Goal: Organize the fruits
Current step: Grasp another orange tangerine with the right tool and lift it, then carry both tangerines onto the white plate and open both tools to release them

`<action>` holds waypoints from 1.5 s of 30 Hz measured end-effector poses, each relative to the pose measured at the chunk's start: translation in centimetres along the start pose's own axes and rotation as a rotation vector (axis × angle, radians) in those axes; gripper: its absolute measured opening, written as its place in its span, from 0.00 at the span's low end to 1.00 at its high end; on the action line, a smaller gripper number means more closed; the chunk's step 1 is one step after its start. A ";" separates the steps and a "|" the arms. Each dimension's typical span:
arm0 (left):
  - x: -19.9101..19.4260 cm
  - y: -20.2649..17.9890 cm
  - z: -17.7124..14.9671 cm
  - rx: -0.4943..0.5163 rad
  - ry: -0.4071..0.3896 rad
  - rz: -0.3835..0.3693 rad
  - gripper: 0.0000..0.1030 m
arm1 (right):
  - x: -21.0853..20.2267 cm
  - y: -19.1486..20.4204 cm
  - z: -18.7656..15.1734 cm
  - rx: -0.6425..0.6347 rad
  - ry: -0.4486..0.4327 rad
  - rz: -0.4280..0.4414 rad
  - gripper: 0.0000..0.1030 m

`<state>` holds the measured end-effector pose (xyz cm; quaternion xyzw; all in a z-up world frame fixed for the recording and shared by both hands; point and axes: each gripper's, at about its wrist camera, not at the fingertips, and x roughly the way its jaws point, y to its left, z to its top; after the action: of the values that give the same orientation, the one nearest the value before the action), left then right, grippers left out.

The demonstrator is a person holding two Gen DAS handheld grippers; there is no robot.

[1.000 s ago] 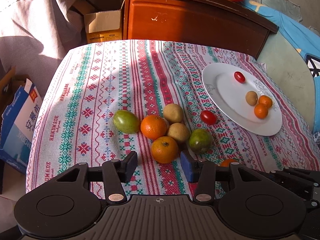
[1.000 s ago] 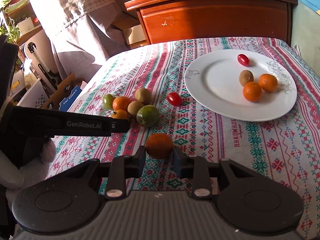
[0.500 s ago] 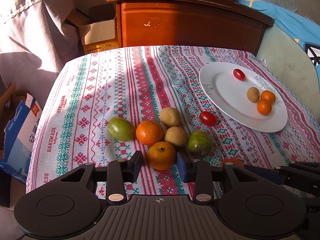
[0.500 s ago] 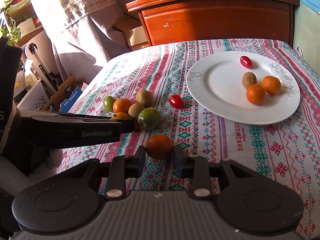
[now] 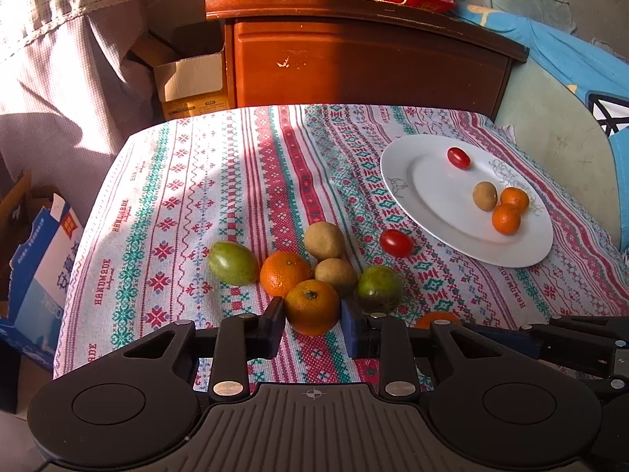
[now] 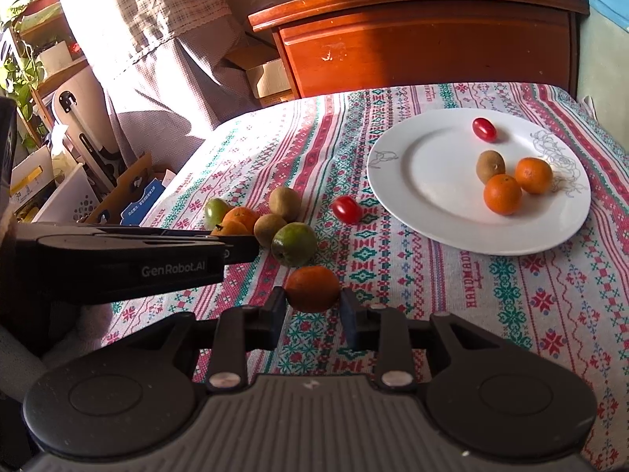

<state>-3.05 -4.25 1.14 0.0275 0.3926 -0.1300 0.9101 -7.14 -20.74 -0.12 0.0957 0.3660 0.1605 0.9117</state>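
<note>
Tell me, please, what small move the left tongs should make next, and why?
Probably close. The left tongs already flank the nearest orange, both fingers beside it with small gaps, so squeezing secures it before lifting toward the plate.

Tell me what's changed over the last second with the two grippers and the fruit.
The left gripper moved forward until its fingers bracket the nearest orange, not visibly clamped. The right gripper kept its orange between its fingers. The plate and its fruit stayed put.
</note>
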 end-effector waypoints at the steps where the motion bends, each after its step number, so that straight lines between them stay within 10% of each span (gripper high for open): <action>1: -0.2 0.0 0.1 -0.002 -0.004 0.000 0.26 | -0.2 -0.1 0.2 0.001 -0.008 -0.003 0.29; 22: -2.2 -3.2 6.5 -0.003 -0.139 -0.087 0.27 | -3.3 -7.0 7.3 0.138 -0.190 -0.113 0.29; 45: 5.0 -8.5 7.9 0.059 -0.036 -0.162 0.27 | 1.1 -13.3 8.5 0.235 -0.133 -0.184 0.29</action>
<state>3.60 -14.74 3.43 0.0202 0.3731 -0.2154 0.9022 2.51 -33.24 1.36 0.1782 0.3284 0.0259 0.9272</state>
